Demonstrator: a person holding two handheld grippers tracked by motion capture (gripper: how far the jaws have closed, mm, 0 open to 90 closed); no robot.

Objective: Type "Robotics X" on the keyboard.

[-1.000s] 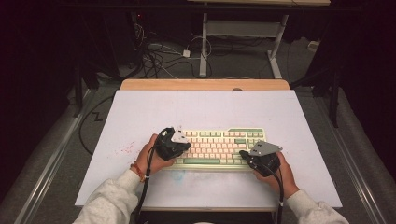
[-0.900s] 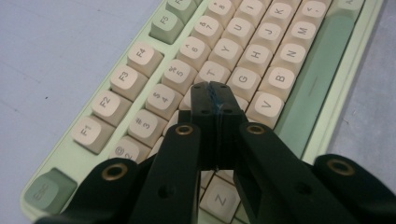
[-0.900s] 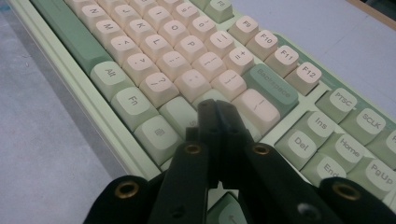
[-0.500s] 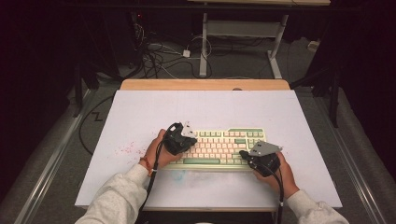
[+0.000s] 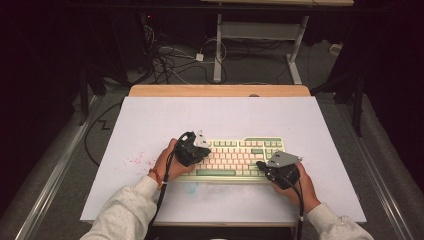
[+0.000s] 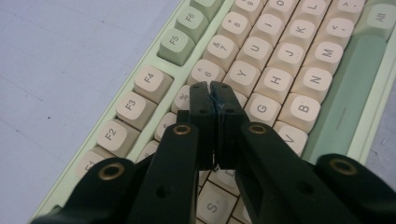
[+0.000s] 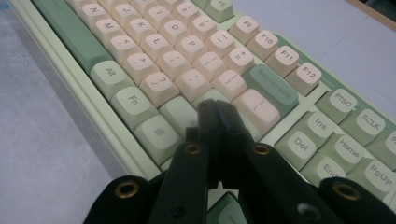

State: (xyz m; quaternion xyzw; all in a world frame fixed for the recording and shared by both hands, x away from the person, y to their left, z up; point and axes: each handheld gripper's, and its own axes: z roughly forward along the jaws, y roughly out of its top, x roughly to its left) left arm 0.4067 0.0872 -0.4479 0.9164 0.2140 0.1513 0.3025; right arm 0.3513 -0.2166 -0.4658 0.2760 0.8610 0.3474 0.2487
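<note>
left gripper [image 6: 211,88]: jaws pressed together, empty, tip over keys by 5/T, apparently to poke | right gripper [image 7: 215,106]: same, near Enter | keyboard [image 5: 235,159]: 6 o'clock part of white mat [image 5: 150,125]

Pale grey sleeves [image 5: 131,210], red wristband [image 5: 156,177] — black grippers [image 6: 210,86], brass-ringed screws [image 6: 182,129], trailing black cables [image 5: 162,200].

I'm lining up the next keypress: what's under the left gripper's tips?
The left gripper, jaws shut, sits over the keyboard with its tips above the number row, between the 5 key and 6 key. The keys directly beneath the jaws are covered.
</note>
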